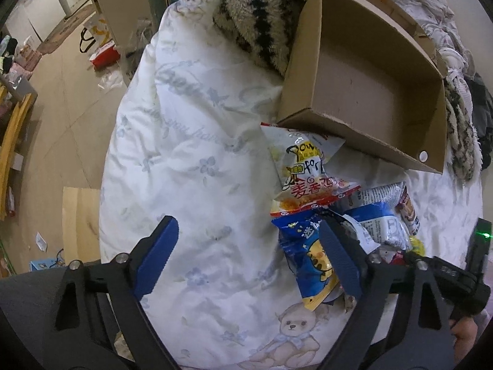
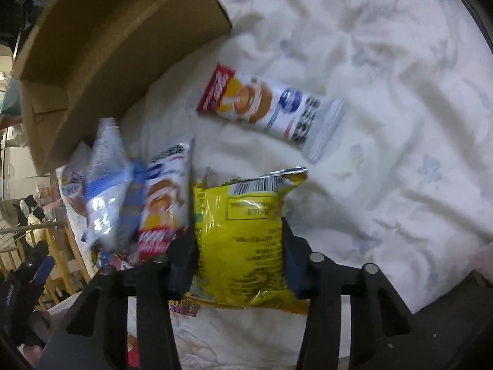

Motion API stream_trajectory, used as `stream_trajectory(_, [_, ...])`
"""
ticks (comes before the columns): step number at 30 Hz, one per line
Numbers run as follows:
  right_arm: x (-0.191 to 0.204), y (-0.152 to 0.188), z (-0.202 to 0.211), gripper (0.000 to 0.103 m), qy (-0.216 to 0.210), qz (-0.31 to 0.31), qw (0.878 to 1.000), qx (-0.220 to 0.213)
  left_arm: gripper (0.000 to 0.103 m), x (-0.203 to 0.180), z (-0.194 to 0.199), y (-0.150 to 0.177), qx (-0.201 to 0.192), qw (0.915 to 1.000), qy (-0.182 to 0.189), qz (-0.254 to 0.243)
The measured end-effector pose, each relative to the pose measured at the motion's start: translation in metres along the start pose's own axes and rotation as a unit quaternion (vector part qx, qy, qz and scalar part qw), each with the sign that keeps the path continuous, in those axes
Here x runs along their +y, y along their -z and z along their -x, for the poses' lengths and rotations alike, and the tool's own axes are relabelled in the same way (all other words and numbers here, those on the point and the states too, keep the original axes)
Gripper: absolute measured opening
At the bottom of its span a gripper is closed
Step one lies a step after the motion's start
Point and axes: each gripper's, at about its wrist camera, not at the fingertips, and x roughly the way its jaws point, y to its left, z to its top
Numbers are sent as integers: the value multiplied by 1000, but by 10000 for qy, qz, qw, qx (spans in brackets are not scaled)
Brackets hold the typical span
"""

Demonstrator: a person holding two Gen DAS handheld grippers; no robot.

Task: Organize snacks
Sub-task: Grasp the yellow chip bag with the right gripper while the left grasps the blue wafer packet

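Observation:
An open, empty cardboard box (image 1: 369,86) lies on a white floral quilt (image 1: 191,141). In front of it is a heap of snacks: a white and red bag (image 1: 308,169), a blue bag with a yellow cartoon (image 1: 308,256) and a blue-white packet (image 1: 382,212). My left gripper (image 1: 249,246) is open over the quilt, its right finger above the blue bag. My right gripper (image 2: 238,246) is shut on a yellow snack bag (image 2: 243,231), pads against both sides. Left of it lie a cake packet (image 2: 166,197) and the blue-white packet (image 2: 104,191). Another cake packet (image 2: 271,108) lies alone. The box (image 2: 101,46) is at upper left.
A fuzzy striped blanket (image 1: 255,15) lies behind the box, with crumpled bedding (image 1: 446,40) to its right. The bed's left edge drops to a cluttered floor (image 1: 61,92) with bags and a cardboard sheet (image 1: 80,219). Wooden rails (image 2: 61,246) stand beside the bed.

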Motion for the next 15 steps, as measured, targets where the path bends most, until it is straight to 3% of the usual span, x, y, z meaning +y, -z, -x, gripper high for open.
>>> stream_trajectory(6, [-8, 6, 48, 46, -155, 110, 9979, -616, 89, -4, -4, 2, 48, 10000, 40, -16])
stream_trajectory(8, [-9, 7, 72, 46, -195, 241, 9942, -1031, 89, -5, -6, 2, 74, 9999, 64, -31])
stream_trajectory(10, [-6, 9, 88, 46, -695, 340, 9886, -1289, 87, -6, -8, 3, 105, 9999, 65, -37])
stream_trajectory(12, [-4, 9, 97, 46, -970, 496, 9846, -1367, 83, -8, -13, 3, 195, 9997, 124, -5])
stream_trajectory(15, [5, 16, 97, 46, -992, 655, 9830, -1401, 77, -17, -29, 5, 453, 9985, 297, 12])
